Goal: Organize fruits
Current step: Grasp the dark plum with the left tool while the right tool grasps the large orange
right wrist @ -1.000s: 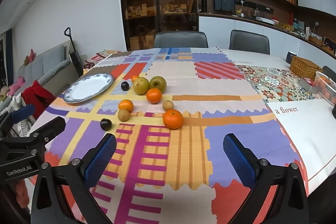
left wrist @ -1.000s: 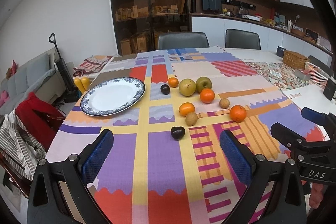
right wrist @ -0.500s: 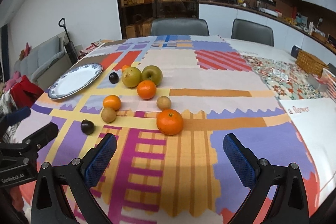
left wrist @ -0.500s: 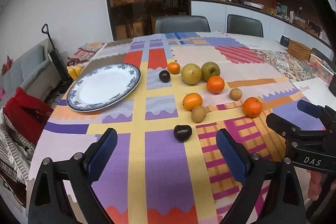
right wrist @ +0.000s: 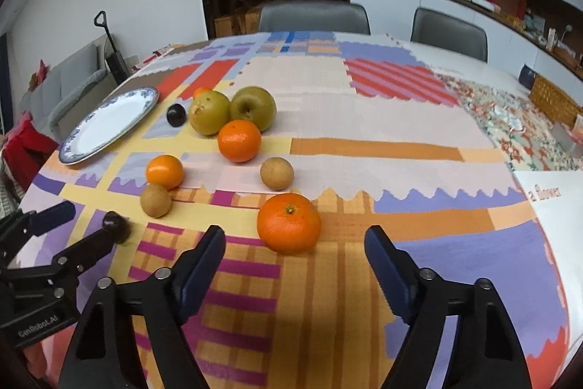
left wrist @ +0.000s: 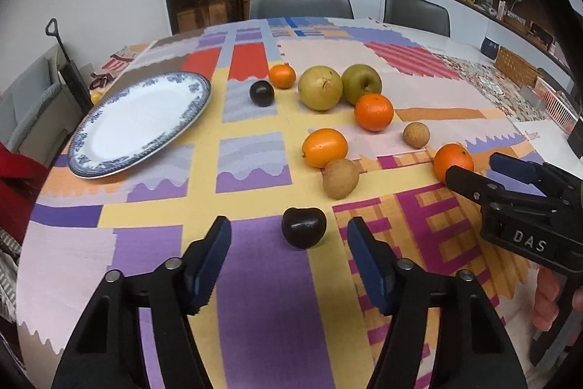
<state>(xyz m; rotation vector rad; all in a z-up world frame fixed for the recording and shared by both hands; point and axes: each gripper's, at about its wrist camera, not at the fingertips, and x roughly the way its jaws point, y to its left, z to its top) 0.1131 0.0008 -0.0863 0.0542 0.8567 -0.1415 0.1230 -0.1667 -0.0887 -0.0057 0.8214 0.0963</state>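
Note:
Several fruits lie loose on the patchwork tablecloth. My left gripper [left wrist: 289, 256] is open, low over the cloth, with a dark plum [left wrist: 303, 226] just ahead between its fingertips. My right gripper [right wrist: 295, 261] is open, with a large orange [right wrist: 289, 222] just ahead between its fingertips. Further back lie a brown kiwi [left wrist: 340, 178], small oranges [left wrist: 324, 147] [left wrist: 374, 112], a yellow pear [left wrist: 320, 88], a green apple [left wrist: 361, 84] and a second plum [left wrist: 262, 93]. An empty blue-rimmed white plate [left wrist: 109, 166] sits at the left.
The table edge runs close on the left, with a sofa and red cloth beyond. Two grey chairs [right wrist: 313, 17] stand at the far side. A wicker basket [right wrist: 554, 102] and a pink rack [left wrist: 557, 104] sit at the right.
Both grippers have moved forward and down toward the table. The dark plum and the large orange now sit just ahead of their open fingertips. No fruit has moved.

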